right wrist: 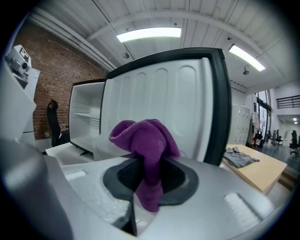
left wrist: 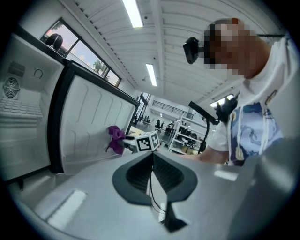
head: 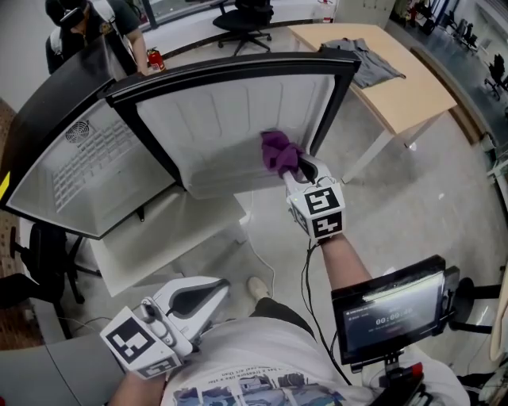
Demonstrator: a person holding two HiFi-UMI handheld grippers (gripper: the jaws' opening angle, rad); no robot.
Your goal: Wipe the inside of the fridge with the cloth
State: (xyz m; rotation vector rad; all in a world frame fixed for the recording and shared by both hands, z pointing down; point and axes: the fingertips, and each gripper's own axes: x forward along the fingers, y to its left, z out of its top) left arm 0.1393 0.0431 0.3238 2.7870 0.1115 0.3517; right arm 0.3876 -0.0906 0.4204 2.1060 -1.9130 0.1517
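The fridge (head: 79, 166) stands open at the left, showing its white interior with a fan vent. Its door (head: 238, 119) swings out to the middle, white ribbed liner facing me. My right gripper (head: 295, 168) is shut on a purple cloth (head: 278, 152), and the bunched cloth rests against the liner near the door's lower right edge. In the right gripper view the cloth (right wrist: 145, 145) hangs pinched in that gripper (right wrist: 149, 173), in front of the door (right wrist: 164, 93). My left gripper (head: 222, 287) is low by my torso, shut and empty (left wrist: 152, 161).
A wooden table (head: 397, 79) with a grey garment (head: 369, 59) stands right of the door. A person (head: 87, 24) and an office chair (head: 246, 20) are behind the fridge. A white base (head: 159, 238) sits beneath it. A screen (head: 389, 309) hangs at my right side.
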